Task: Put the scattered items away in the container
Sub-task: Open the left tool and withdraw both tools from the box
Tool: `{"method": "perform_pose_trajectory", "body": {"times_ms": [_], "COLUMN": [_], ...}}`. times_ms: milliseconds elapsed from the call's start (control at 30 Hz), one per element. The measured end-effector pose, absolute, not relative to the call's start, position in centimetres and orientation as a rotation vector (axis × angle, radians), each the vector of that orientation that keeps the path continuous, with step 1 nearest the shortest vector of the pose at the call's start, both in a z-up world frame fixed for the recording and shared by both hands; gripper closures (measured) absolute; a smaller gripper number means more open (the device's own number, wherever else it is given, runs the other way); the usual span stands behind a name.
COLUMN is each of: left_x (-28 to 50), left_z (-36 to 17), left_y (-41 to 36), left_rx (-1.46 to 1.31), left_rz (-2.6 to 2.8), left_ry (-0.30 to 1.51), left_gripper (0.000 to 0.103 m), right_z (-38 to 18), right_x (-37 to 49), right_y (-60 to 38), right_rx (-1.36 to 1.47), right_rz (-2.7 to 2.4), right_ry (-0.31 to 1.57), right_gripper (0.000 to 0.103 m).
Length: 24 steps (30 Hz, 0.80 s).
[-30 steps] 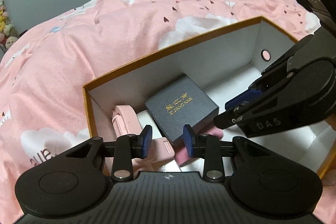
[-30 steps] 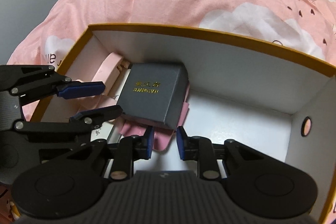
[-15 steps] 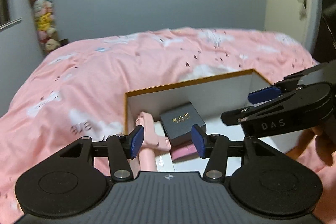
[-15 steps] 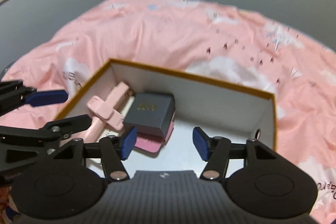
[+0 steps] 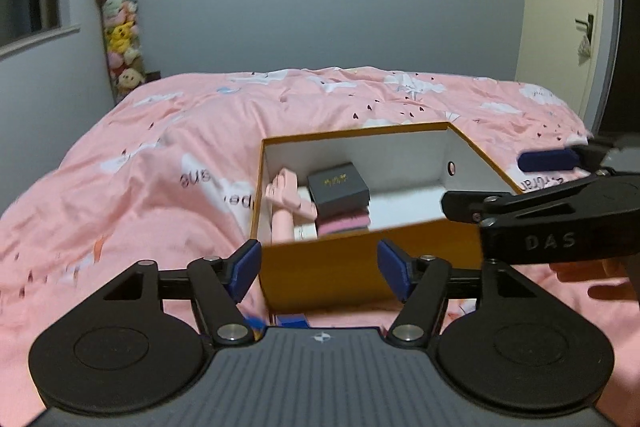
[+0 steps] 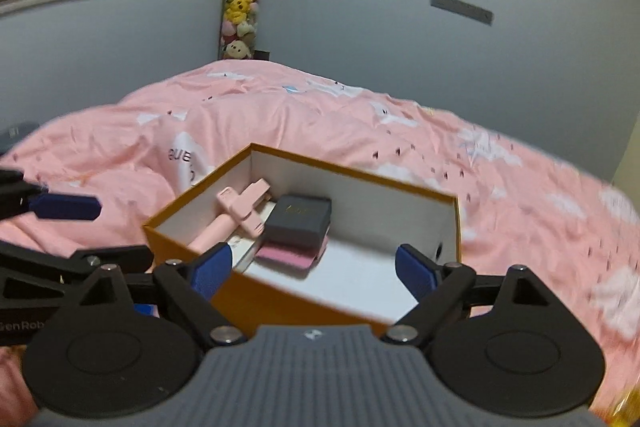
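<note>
Orange-walled cardboard container point(image 5: 360, 259) lies directly ahead of both grippers; left gripper point(image 5: 320, 269) and right gripper point(image 6: 312, 273) just opened wide, empty (small blue item point(image 5: 292, 321) nearest left)

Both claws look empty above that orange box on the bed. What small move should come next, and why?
Probably swing the open left gripper down toward the blue item peeking beside the orange cardboard box. The right gripper is empty too; that item still lies outside.
</note>
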<state>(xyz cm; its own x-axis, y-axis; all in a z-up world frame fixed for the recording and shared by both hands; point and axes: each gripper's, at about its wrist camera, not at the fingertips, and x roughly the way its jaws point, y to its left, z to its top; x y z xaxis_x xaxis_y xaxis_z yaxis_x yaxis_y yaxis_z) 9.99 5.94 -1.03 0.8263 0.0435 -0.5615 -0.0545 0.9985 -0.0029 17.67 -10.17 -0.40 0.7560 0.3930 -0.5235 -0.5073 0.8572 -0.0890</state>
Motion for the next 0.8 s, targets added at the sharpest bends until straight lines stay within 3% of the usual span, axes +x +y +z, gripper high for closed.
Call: {"method": "perform_pose_trajectory", "body": {"times_ms": [333,800], "left_x": [4.4,1.7], "left_z": [-3.0,-5.0], "left_y": [6.0,6.8], "left_rx": [-0.073,-0.149], "left_rz": [0.062,0.051], "left_ry": [0.673,0.793], "left_gripper": [0.019,0.017], "right_z": [-2.1,-3.6], "right_x": [11.5,6.9], "right_y": [-13.1,-13.1], "right_rx": [-0.08,-0.149], "right_rz": [0.423,0.445], "right_ry": [0.632,0.627], "right_gripper": [0.011,0.011]}}
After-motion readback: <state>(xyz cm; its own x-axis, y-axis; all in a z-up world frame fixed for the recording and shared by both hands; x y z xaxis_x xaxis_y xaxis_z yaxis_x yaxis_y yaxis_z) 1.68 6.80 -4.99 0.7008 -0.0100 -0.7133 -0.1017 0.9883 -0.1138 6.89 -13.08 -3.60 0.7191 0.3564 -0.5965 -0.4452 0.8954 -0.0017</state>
